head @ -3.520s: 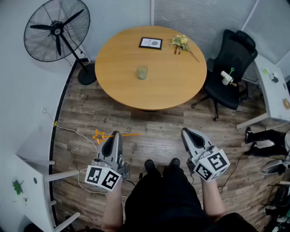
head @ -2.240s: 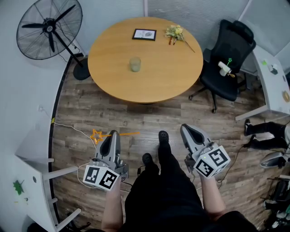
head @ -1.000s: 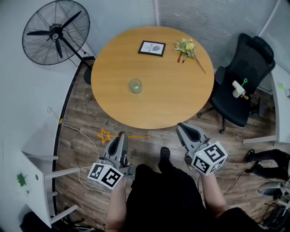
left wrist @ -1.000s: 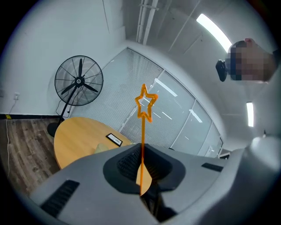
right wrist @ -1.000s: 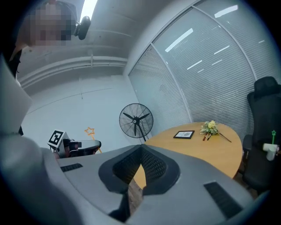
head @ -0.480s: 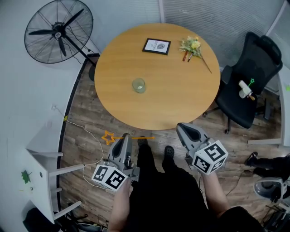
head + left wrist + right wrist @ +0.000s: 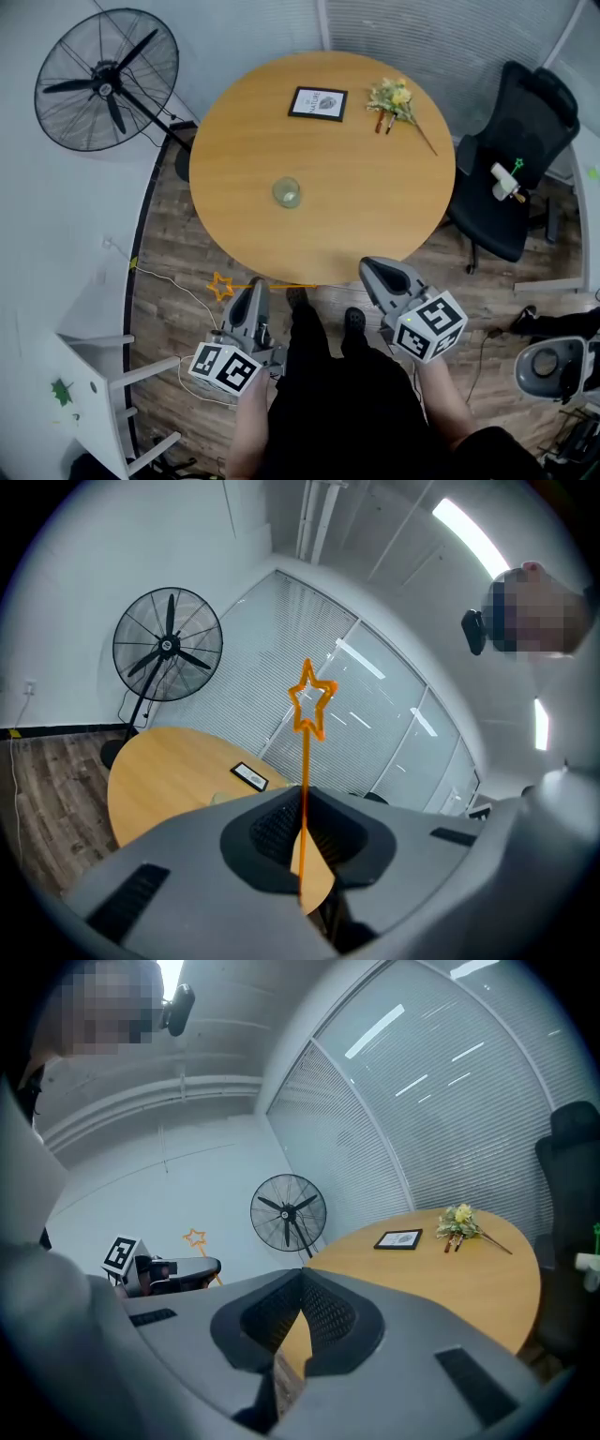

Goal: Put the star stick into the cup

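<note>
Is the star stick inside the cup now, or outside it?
Outside. The left gripper is shut on the star stick and holds it in the air; the cup stands apart on the table.

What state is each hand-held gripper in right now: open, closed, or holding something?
The left hand-held gripper: closed on the star stick.
The right hand-held gripper: closed, holding nothing.
</note>
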{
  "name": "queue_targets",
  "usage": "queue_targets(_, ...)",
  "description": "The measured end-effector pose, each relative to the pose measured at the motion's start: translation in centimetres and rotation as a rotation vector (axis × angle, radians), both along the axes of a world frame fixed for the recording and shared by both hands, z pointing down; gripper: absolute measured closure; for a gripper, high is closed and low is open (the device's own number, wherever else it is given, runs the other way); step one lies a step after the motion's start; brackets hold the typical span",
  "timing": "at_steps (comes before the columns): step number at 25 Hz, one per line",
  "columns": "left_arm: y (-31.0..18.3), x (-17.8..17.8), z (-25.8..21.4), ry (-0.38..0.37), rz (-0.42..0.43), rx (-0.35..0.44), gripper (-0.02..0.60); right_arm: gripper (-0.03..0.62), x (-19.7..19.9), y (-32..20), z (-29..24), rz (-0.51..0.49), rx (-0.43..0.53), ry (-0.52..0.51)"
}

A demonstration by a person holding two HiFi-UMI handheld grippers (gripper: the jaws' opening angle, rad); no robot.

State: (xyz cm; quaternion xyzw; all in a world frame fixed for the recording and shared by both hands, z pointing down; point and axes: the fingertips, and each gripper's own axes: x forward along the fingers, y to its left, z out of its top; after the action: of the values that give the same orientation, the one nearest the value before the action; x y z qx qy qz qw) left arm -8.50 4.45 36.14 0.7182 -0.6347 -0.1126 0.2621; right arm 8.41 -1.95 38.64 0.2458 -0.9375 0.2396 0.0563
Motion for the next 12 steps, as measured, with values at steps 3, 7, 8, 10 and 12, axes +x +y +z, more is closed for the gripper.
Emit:
queue_targets(3, -2.0, -0.8, 0.1, 0.008, 0.038, 0.002, 0.569, 0.585, -0.8, -1.3, -0.1, 0.031, -0.005, 0.011)
queue_targets(7, -4.6, -2.1, 0.1, 0.032, 0.084, 0.005, 0.569, 0.585, -2.3, -3.0, -0.2, 0.066, -0.005, 0.026)
queue_targets(8, -5.3, -2.3, 0.0, 0.035, 0.098, 0.008, 0.569, 0.585, -2.7, -3.4, -0.3, 0.076, -0.003, 0.029)
queue_targets(10, -6.6, -3.0, -0.1, 0.041, 0.125, 0.015, 0.569, 0.585, -3.5, -4.4, -0.5, 0.095, 0.001, 0.036)
queue_targets(12, -7.8, -3.7, -0.1, 0.050, 0.150, 0.021, 0.569, 0.585, -4.4, -5.1, -0.8, 0.111, 0.006, 0.043)
